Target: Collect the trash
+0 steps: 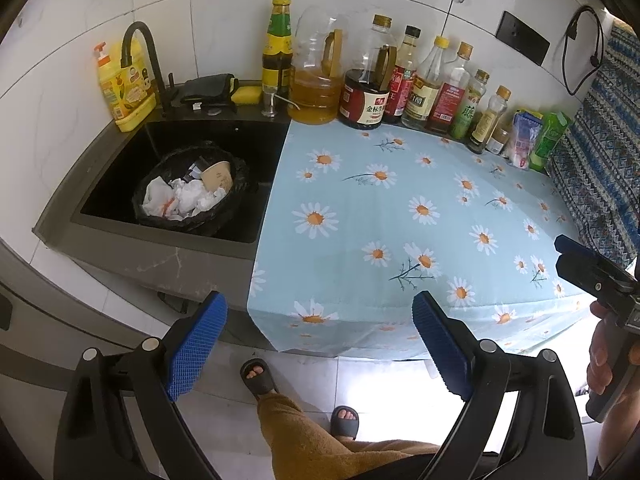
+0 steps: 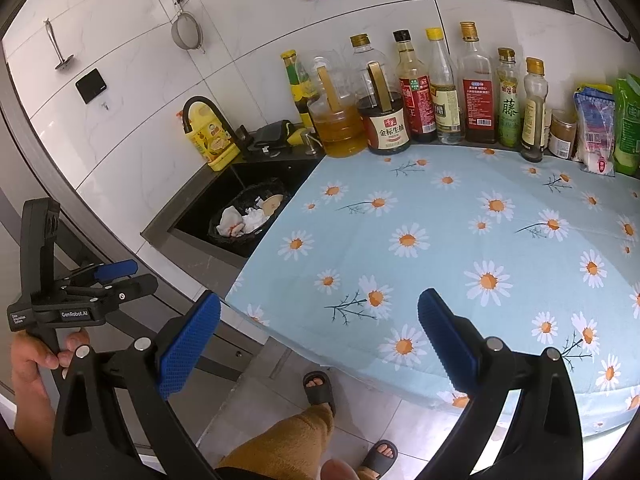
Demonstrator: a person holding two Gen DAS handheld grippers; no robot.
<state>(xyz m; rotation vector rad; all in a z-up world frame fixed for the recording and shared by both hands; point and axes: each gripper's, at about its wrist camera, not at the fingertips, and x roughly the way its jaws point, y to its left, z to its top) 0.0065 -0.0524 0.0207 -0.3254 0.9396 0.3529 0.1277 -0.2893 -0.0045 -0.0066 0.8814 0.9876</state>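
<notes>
A bin lined with a black bag [image 1: 192, 188] stands in the dark sink [image 1: 100, 204]. It holds crumpled white paper [image 1: 188, 198] and a tan paper cup [image 1: 218, 176]; the right wrist view shows the same bin [image 2: 248, 216]. My left gripper [image 1: 320, 304] hangs open and empty over the counter's front edge, right of the sink. My right gripper [image 2: 320, 298] is open and empty above the daisy-print cloth [image 2: 460, 240]. Each gripper shows side-on in the other's view, the right gripper [image 1: 562, 254] and the left gripper [image 2: 142, 274].
Several oil and sauce bottles [image 1: 364, 92] line the tiled wall, with packets [image 1: 532, 140] at the right end. A black tap [image 1: 140, 52], a yellow soap bottle [image 1: 124, 84] and a sponge [image 1: 246, 94] sit behind the sink. The person's sandalled feet [image 1: 260, 376] stand below the counter.
</notes>
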